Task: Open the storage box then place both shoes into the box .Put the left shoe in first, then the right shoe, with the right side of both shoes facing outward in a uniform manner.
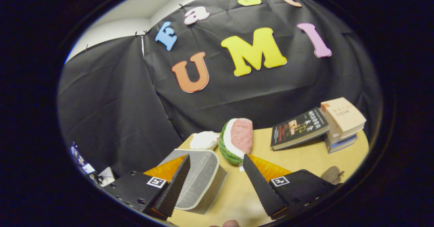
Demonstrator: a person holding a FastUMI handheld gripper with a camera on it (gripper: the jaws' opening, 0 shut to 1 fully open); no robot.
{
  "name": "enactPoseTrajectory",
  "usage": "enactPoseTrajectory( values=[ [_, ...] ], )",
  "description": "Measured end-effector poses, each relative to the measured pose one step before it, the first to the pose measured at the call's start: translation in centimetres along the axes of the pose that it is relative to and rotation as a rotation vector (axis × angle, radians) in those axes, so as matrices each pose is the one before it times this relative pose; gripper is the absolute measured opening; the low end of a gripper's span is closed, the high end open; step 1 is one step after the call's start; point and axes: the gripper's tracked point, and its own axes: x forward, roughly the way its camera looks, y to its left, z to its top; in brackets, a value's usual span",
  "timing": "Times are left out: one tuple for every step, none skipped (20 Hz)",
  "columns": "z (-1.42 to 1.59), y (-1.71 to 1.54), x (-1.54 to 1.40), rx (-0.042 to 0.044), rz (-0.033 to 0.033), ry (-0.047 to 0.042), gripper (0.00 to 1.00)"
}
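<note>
Right now my hand-held gripper (pixel 215 167) hangs with fingers apart, holding nothing, so I can reach the closed grey storage box (pixel 200 181) at seven o'clock on the counter (pixel 305 159).

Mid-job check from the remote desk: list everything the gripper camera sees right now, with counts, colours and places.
Grey fabric storage box with pale trim: one, on the table, just ahead of the left finger and partly between the fingers.
Plush watermelon slice: one, green rind, pink flesh, beyond the fingers, behind the box.
White soft object: one, beside the watermelon; kind unclear.
Dark-covered book: one, leaning on the stack.
Book stack: cream book on top, at least one bluish one below, at the table's far corner.
Small dark object: one, beside the right finger; unclear.
Light wooden table: one.
Fingertip: one, near edge.
Gripper: open, holding nothing.
</note>
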Motion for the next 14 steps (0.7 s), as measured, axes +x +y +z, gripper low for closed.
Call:
enactPoseTrajectory(
  values=[
    [-1.022, 0.453, 0.717, 0.03110, 0.02772, 0.02825, 0.95],
    [-1.043, 0.381, 0.550, 0.03332, 0.02382, 0.02963, 0.95],
    [-1.118, 0.247, 0.631, 0.03719, 0.02153, 0.03062, 0.95],
    [-1.337, 0.085, 0.625, 0.03523, 0.01966, 0.03516, 0.95],
    [-1.301, 0.123, 0.847, 0.03227, 0.02021, 0.04146, 0.95],
    [-1.062, 0.032, 0.798, 0.02505, 0.01893, 0.03404, 0.95],
    [-0.894, -0.053, 0.614, 0.02282, 0.01984, 0.02874, 0.95],
    [-0.576, -0.217, 0.609, 0.03078, 0.01315, 0.01993, 0.95],
    [-0.549, -0.055, 0.430, 0.03265, 0.01557, 0.01568, 0.95],
    [-0.372, -0.250, 0.365, 0.02870, 0.00787, 0.01439, 0.95],
    [-0.323, -0.157, 0.368, 0.02715, 0.00831, 0.01082, 0.95],
    [-0.310, -0.343, 0.343, 0.02866, 0.00426, 0.01376, 0.95],
    [-0.328, -0.327, 0.343, 0.03218, 0.00635, 0.01189, 0.95],
    [-0.382, -0.473, 0.390, 0.02942, 0.00485, 0.01086, 0.95]
  ],
)
